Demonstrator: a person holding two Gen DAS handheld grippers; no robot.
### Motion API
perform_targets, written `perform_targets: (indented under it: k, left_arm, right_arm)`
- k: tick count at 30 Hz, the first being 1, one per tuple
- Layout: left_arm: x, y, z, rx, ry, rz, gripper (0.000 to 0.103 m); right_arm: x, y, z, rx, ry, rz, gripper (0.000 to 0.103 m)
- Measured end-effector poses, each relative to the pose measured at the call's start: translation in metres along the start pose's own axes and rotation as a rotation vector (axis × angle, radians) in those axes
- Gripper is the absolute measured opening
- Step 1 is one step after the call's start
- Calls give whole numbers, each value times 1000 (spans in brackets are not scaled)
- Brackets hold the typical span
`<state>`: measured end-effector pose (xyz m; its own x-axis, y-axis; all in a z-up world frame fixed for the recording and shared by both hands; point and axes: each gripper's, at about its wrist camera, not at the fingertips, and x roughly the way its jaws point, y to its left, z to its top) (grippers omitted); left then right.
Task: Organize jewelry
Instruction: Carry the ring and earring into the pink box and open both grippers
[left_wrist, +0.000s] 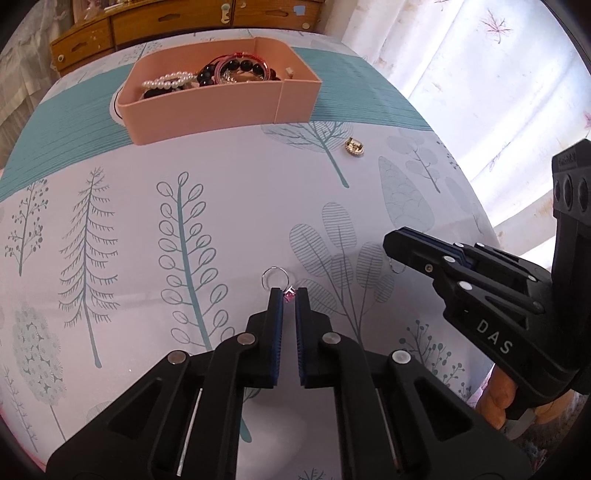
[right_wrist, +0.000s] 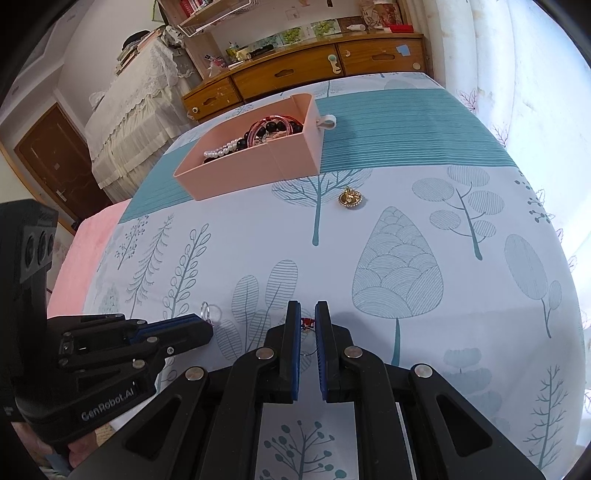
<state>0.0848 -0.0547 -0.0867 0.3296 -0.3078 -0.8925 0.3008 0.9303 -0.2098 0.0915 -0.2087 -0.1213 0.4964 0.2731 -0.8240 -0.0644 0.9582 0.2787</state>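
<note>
Flanking open cloth (left_wrist: 229, 221): pink box (left_wrist: 221, 110), both grippers.

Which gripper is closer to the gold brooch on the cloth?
Right, though neither is close. The gold brooch lies far ahead of the right gripper; the left gripper sits farther leftward.

Bright daylight pouring through the sheer curtain (left_wrist: 461, 92) on the right, blown out white there, soft faint shadows on the tablecloth (right_wrist: 424, 155), heavy fisheye bending plus dark vignette corners, dresser (right_wrist: 303, 70) maybe slightly soft

Right ring (right_wrist: 309, 334) perhaps half hidden.
</note>
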Motion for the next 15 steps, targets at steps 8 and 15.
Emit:
perform_targets:
  k: [8, 15]
  left_arm:
    - [-28, 5, 16, 12, -70, 14, 4]
    - [-64, 22, 71, -2, -183, 9, 4]
  right_arm:
    - [-8, 10, 11, -18, -25, 19, 8]
    - [-27, 24, 60, -44, -109, 78, 8]
